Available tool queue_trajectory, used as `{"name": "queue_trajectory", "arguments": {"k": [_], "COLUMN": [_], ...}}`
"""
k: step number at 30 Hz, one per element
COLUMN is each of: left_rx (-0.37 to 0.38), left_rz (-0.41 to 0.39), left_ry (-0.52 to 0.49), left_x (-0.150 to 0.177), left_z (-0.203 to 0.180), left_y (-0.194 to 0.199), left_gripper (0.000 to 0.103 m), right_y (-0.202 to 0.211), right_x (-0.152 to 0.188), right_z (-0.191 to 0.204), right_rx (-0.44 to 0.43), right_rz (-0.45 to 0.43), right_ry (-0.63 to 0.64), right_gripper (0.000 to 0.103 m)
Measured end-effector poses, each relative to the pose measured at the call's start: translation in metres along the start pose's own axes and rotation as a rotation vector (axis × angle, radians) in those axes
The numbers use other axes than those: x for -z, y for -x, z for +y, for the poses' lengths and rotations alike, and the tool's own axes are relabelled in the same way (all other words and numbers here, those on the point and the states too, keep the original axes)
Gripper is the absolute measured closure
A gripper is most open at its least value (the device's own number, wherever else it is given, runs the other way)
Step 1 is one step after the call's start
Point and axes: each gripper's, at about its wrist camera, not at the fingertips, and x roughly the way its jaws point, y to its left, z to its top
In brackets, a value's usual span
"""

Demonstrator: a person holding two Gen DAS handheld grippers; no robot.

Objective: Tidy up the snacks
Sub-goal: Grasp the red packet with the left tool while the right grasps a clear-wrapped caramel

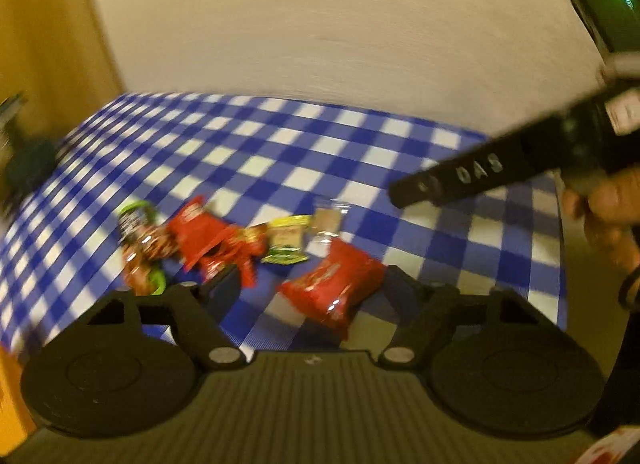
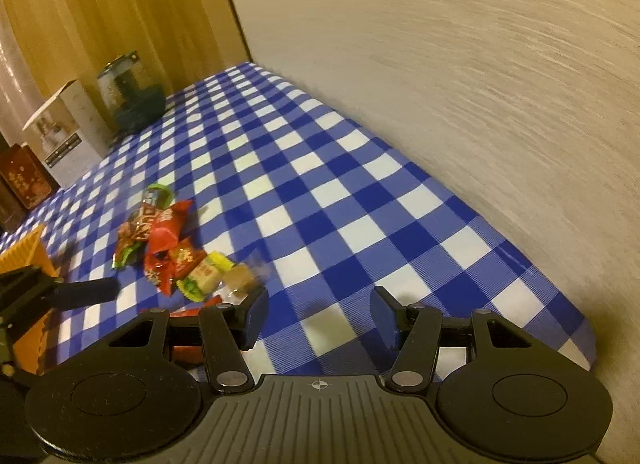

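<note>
Several snack packets lie in a loose pile on the blue-and-white checked tablecloth (image 1: 280,152). A red packet (image 1: 334,288) lies nearest, between my left gripper's (image 1: 310,284) open jaws. Behind it are a crumpled red wrapper (image 1: 204,234), a green-yellow candy (image 1: 286,242), a clear packet (image 1: 328,220) and a brown-green packet (image 1: 142,248). In the right wrist view the pile (image 2: 172,248) lies left of my right gripper (image 2: 318,318), which is open and empty over bare cloth. The right gripper's finger (image 1: 460,178) reaches in from the right in the left wrist view.
An orange ribbed basket (image 2: 28,260) stands at the left table edge. A white box (image 2: 66,132), a dark jar (image 2: 132,92) and a brown box (image 2: 24,180) stand at the far left. A plaster wall (image 2: 460,84) borders the table's far side. The left gripper's finger (image 2: 86,292) shows there too.
</note>
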Motion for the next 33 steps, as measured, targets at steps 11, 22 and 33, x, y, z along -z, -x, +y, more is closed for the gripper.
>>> {"name": "queue_trajectory", "arguments": {"k": [11,22,33], "left_rx": [0.037,-0.1,-0.093], "left_rz": [0.071,0.056,0.031], "left_ry": [0.011,0.42,0.48], "left_x": [0.007,0.046,0.05], "left_z": [-0.003,0.026,0.027], "left_y": [-0.017,0.025,0.038], "left_gripper": [0.073,0.073,0.073], "right_y": [-0.007,-0.032,-0.058], "right_x": [0.0,-0.004,0.004], "right_z": [0.004,0.042,0.063], "right_rx": [-0.017,-0.152,-0.13], "right_rz": [0.011,0.03,0.045], "right_ry": [0.042,0.298,0.474], "right_gripper": [0.047,0.047,0.049]}}
